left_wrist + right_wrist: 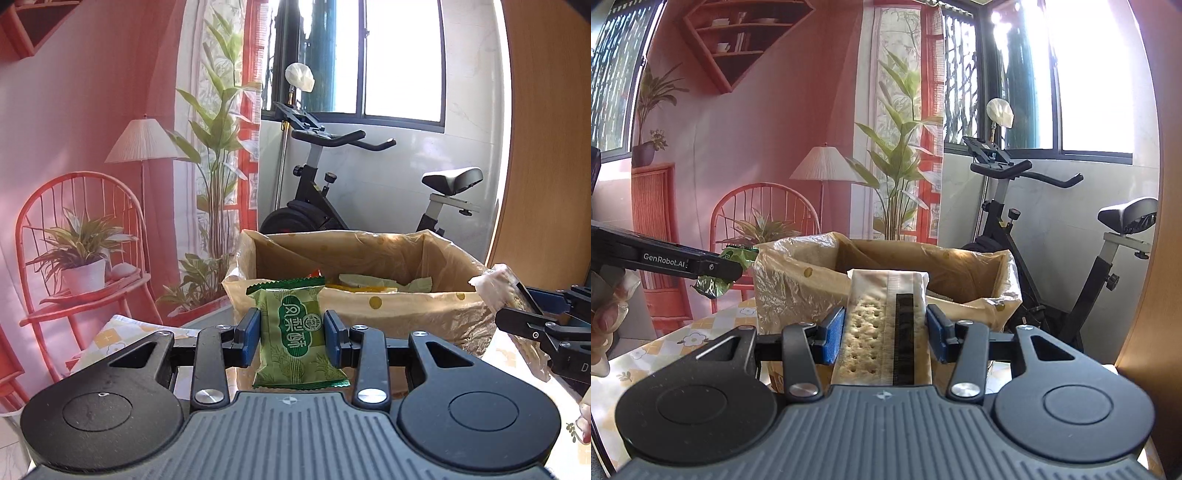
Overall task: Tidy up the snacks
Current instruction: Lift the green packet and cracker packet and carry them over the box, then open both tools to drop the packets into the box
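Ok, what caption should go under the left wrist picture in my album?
Left gripper holds a green snack packet before the lined box.

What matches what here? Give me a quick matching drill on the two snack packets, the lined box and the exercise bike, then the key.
Things:
1. green snack packet
2. cracker packet
3. cardboard box
4. exercise bike

States:
A. lined with a plastic bag, wrappers inside
B. clamped in the right gripper
C. stands behind the box, near the window
D. clamped in the left gripper

Pairs: 1-D, 2-B, 3-A, 4-C
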Demonstrator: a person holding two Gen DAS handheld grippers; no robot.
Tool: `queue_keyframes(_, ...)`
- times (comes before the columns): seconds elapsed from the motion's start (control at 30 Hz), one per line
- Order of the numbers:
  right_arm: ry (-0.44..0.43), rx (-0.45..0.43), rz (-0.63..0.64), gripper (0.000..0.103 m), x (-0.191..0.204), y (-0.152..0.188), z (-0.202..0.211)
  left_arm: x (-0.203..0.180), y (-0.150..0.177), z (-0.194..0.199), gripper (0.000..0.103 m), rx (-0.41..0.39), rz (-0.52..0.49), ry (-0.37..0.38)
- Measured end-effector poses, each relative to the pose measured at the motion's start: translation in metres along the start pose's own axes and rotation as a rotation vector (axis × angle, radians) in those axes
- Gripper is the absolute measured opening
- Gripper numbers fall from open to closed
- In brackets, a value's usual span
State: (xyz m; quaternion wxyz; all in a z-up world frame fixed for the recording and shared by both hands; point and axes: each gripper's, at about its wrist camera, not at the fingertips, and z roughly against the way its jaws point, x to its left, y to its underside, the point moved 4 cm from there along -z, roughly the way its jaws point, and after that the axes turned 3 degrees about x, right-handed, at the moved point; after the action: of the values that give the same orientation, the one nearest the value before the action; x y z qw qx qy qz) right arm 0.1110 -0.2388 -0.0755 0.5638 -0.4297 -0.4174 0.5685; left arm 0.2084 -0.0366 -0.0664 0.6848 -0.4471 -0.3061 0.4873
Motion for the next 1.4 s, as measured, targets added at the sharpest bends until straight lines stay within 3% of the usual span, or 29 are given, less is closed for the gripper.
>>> queue_keyframes(0.2,0.024,-0.017,-0.004,0.049,-0.022,-0.044,-0.034,-0.009,-0.047,-0.027,0.039,-0.038,-0.022,0.011)
queue_keyframes(0.4,0.084,0.064,-0.067,0.049,-0.051,-0.057,-0.083,-0.016,-0.073,-0.075,0.039,-0.002,-0.037,-0.001)
queue_keyframes(0.67,0.140,0.159,-0.102,0.049,-0.070,-0.043,-0.116,-0.018,-0.066,-0.121,0.039,0.092,-0.035,-0.025)
queue_keyframes(1.1,0.158,0.221,-0.114,0.050,-0.072,-0.032,-0.122,-0.020,-0.052,-0.134,0.040,0.153,-0.041,-0.011)
queue_keyframes(1.17,0.156,0.213,-0.121,0.051,-0.071,-0.035,-0.121,-0.019,-0.054,-0.130,0.045,0.147,-0.039,-0.015)
queue_keyframes(1.23,0.157,0.213,-0.127,0.059,-0.071,-0.038,-0.118,-0.018,-0.058,-0.123,0.064,0.136,-0.037,-0.017)
queue_keyframes(1.33,0.150,0.216,-0.133,0.068,-0.068,-0.043,-0.112,-0.019,-0.065,-0.108,0.074,0.104,-0.065,-0.026)
queue_keyframes(1.4,0.138,0.208,-0.143,0.081,-0.064,-0.050,-0.105,-0.017,-0.071,-0.094,0.083,0.081,-0.077,-0.036)
